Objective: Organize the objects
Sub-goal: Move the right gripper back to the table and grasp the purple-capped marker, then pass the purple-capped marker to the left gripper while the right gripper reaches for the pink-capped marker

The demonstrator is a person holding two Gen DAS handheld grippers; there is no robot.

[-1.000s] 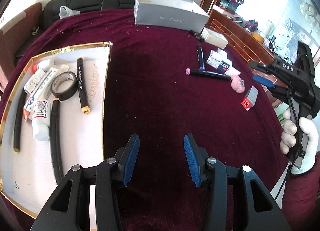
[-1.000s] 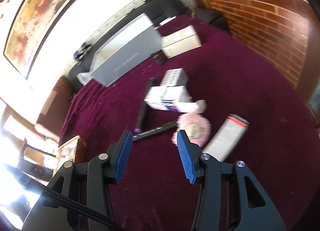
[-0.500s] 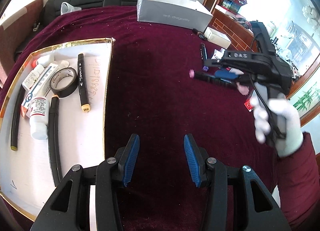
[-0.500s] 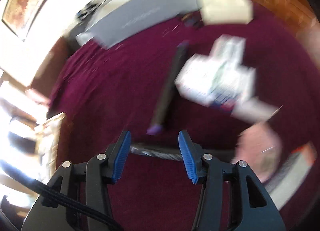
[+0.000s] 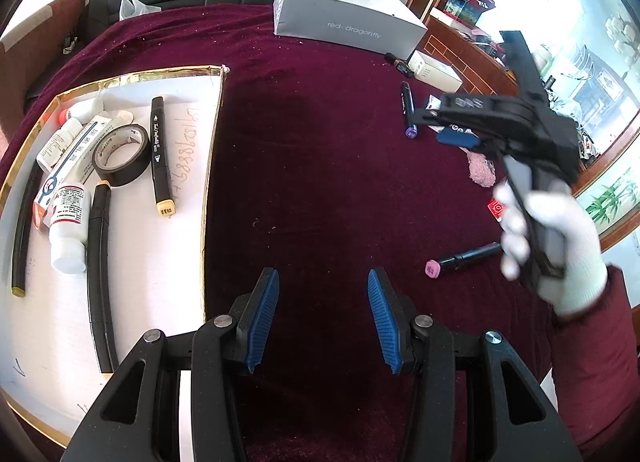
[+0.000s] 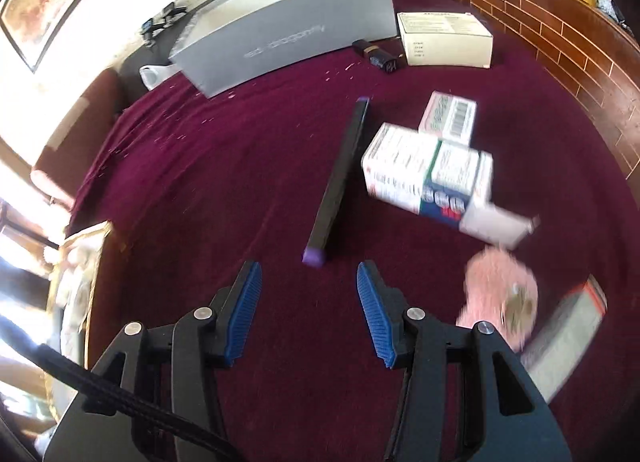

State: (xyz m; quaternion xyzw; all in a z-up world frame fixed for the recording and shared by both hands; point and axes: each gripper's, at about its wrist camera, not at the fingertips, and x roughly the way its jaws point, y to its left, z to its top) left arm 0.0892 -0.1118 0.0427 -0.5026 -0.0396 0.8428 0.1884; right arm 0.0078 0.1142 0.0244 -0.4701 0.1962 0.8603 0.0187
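My left gripper [image 5: 323,318] hangs open over bare maroon cloth, just right of the gold-rimmed white tray [image 5: 212,150]. My right gripper [image 6: 310,310] is open with nothing between its pads. Just ahead of its fingertips lies a black marker with a purple cap [image 6: 340,178]. In the left wrist view the right gripper [image 5: 442,127], held by a white-gloved hand [image 5: 560,246], hovers by that purple-capped marker [image 5: 408,110]. A pink-capped black marker [image 5: 460,260] lies on the cloth below the hand, its far end hidden.
The tray holds a tape roll [image 5: 120,156], a black marker [image 5: 160,150], a white bottle [image 5: 70,228], tubes and black rods. Medicine boxes [image 6: 428,178], a pink puff [image 6: 500,294], a red-and-white box [image 6: 568,326], a cream box [image 6: 444,38] and a grey shoebox [image 6: 288,26] lie beyond.
The right gripper swung in from the right and lowered over the markers. The pink-capped marker now lies nearer to me than before. My left gripper stayed put.
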